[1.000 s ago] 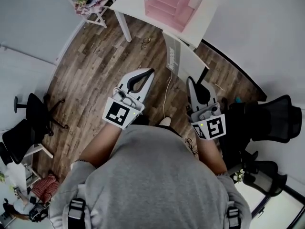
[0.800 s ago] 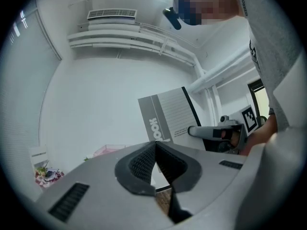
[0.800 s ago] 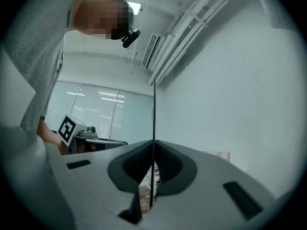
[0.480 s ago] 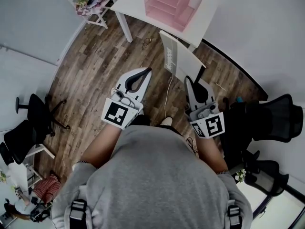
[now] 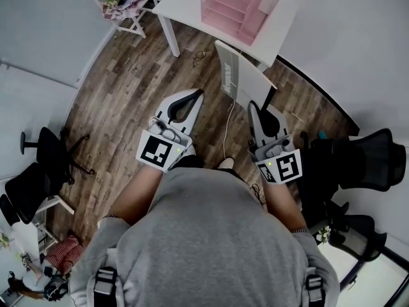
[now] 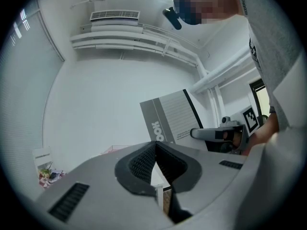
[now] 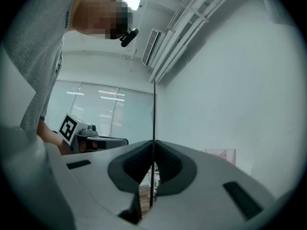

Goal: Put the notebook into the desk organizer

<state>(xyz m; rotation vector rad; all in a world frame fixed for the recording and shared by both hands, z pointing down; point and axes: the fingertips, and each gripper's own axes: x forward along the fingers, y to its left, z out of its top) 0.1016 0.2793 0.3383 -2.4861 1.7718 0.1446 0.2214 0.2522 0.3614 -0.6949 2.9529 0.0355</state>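
My right gripper (image 5: 254, 107) is shut on a thin grey-and-white notebook (image 5: 238, 74), which stands on edge above the wood floor. In the right gripper view the notebook (image 7: 154, 123) shows edge-on as a dark line clamped between the pads of the gripper (image 7: 153, 151). My left gripper (image 5: 195, 96) hangs beside it, shut with nothing in it; its tips (image 6: 156, 150) meet. From the left gripper view the notebook's cover (image 6: 172, 119) appears to the right. The pink desk organizer (image 5: 239, 5) stands ahead on a white table (image 5: 182, 5) and shows faintly pink (image 7: 221, 155) in the right gripper view.
Black office chairs (image 5: 358, 165) crowd the right side, and another chair (image 5: 41, 158) stands at the left. A small side table with flowers (image 5: 124, 2) sits left of the white table. A white cable (image 5: 225, 126) runs across the floor between the grippers.
Both grippers and the held notebook have shifted a little toward the white table. The organizer sits slightly further right in the view. Neither grip has changed.
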